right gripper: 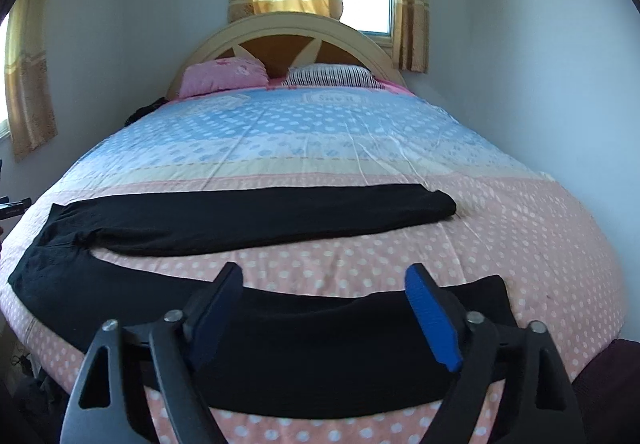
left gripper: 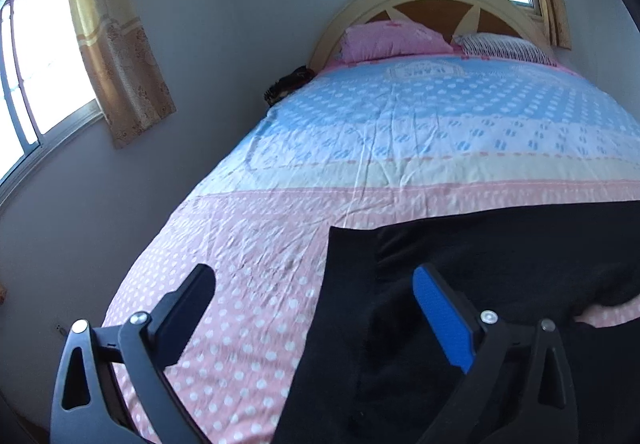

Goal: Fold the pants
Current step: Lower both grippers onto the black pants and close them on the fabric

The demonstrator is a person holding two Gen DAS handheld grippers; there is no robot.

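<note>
Left wrist view: both hand-held grippers, left (left gripper: 316, 300) and right (right gripper: 324, 300), tilt downward, jaws apart, above black pants (right gripper: 248, 219).

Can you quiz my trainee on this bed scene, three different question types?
1. True or false: the right gripper is shut on the black fabric pants.
2. Which pillow lies left in the right wrist view: A the pink pillow, B the striped pillow?
3. Fill in: the pants lie on the polka-dot ____.

Key: 1 false, its jaws stand open above the near leg; 2 A; 3 bedspread.
</note>
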